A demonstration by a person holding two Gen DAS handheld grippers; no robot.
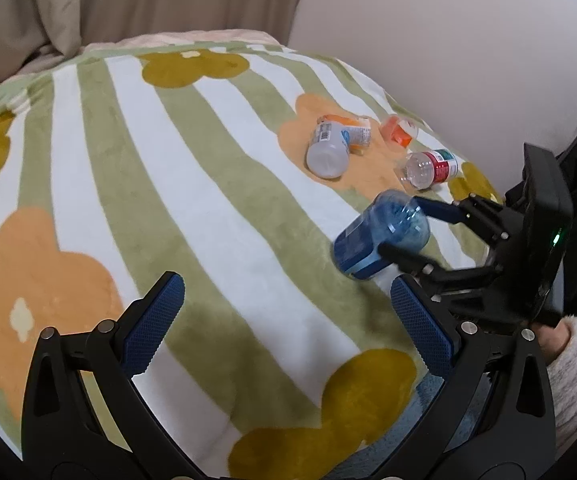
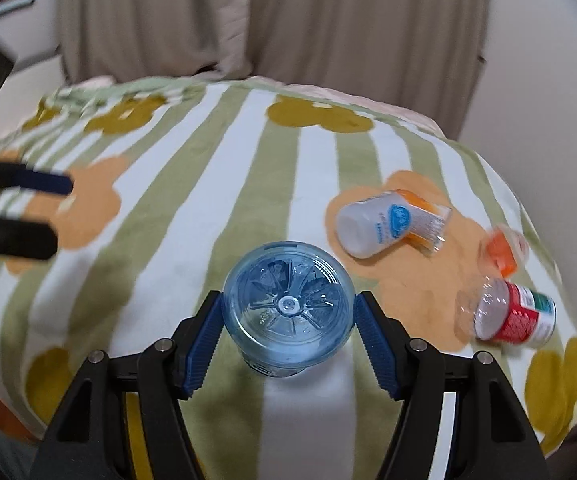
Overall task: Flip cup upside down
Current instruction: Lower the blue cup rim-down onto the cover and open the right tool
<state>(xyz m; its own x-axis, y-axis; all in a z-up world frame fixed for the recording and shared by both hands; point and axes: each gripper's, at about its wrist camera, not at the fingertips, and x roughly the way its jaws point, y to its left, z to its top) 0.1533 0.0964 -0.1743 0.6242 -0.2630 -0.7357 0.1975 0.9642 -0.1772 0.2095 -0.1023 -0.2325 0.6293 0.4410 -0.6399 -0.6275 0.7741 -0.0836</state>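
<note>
Flip partly done: blue cup [image 2: 288, 308] clamped in right claw [image 2: 288, 326], tilted above striped blanket [image 1: 216, 216], base facing the camera. Left claw [image 1: 284, 320] wide open, empty. Setting down mouth-first remains.

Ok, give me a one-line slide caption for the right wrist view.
Right gripper clamps the blue cup, base toward the camera, above the striped floral blanket.
</note>
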